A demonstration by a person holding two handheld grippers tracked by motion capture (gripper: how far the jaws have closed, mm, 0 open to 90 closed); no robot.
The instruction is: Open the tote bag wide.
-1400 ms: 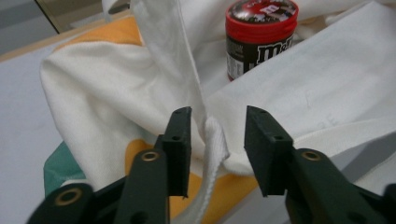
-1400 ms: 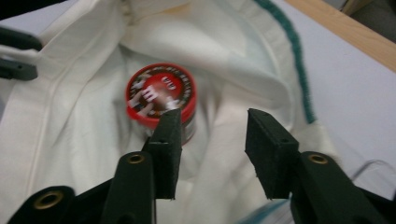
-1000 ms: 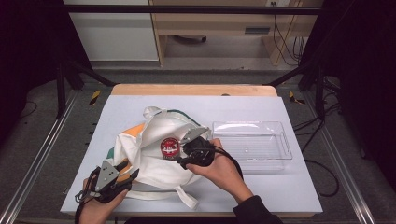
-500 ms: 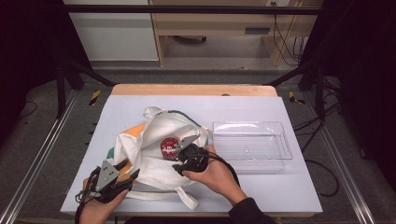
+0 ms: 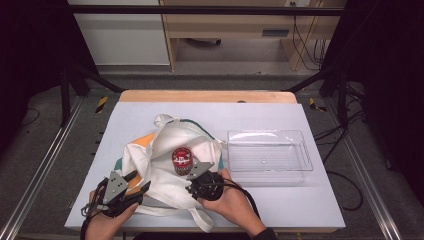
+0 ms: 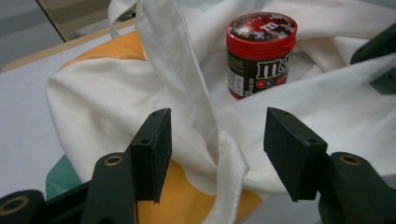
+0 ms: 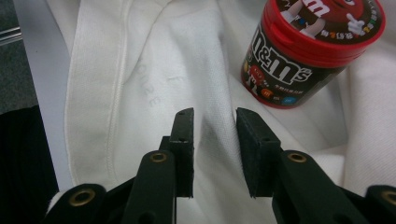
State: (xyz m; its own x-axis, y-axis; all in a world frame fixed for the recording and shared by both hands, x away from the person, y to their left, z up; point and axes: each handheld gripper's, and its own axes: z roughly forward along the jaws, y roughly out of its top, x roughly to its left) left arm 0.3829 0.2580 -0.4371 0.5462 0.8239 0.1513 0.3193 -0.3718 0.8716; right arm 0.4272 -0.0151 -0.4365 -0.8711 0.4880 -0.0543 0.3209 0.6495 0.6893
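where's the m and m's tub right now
In the high view the M&M's tub stands upright in the open mouth of the white tote bag, left of the clear tray, just beyond the right gripper.

A white cloth tote bag (image 5: 165, 165) with orange and teal patches lies crumpled and open on the table, its strap (image 6: 187, 88) draped loose. A red-lidded brown M&M's candy tub (image 5: 182, 160) stands upright on the bag's white fabric
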